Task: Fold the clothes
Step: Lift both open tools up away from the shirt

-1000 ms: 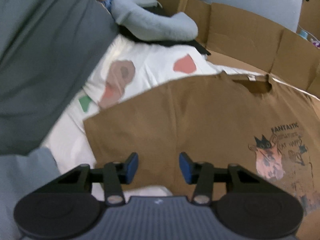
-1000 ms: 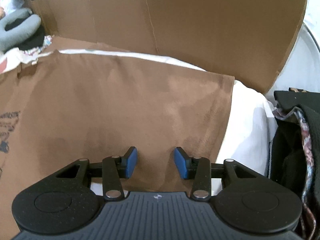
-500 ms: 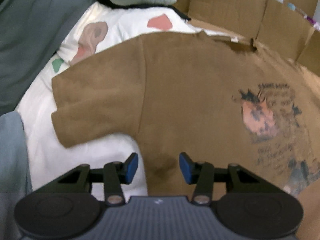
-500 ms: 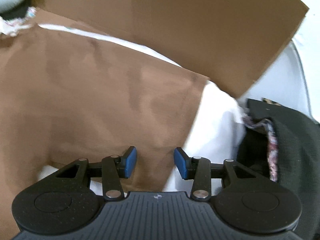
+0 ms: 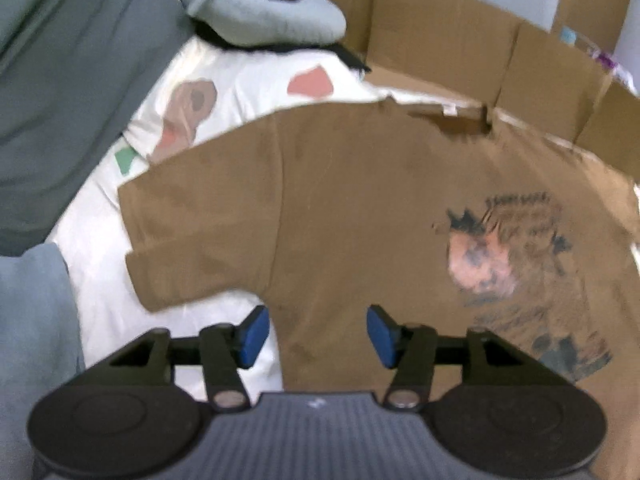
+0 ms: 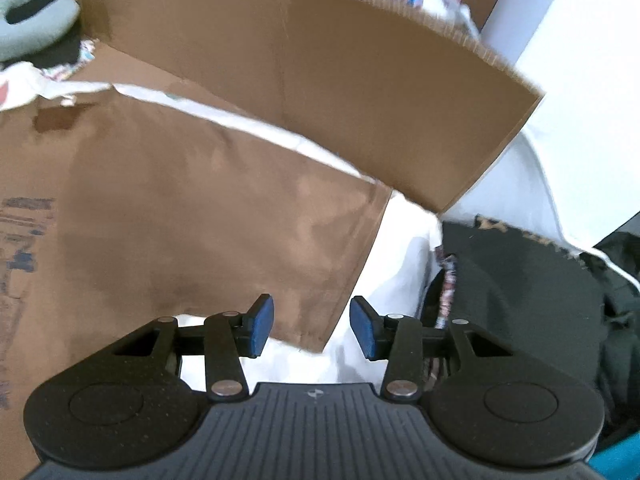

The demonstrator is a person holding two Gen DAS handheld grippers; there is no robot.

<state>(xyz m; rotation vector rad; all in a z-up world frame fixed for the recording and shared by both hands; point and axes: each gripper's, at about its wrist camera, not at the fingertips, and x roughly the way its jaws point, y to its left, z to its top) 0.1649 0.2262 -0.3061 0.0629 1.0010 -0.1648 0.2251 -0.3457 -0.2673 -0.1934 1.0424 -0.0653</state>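
Sleeve (image 5: 200, 232) newly spread; print (image 5: 516, 256) unreadable.

The T-shirt (image 5: 360, 208) is brown with a pink and black picture, the sheet (image 5: 248, 84) under it is white with pink, brown and green shapes, the neck pillow (image 5: 264, 20) is pale grey-blue, and the gripper pads (image 6: 262, 324) are blue.

Flattened cardboard (image 6: 360, 92) stands along the far edge of a white patterned bedsheet (image 5: 248, 84), with a grey neck pillow (image 5: 260, 20) and grey blanket (image 5: 68, 80) beside it.
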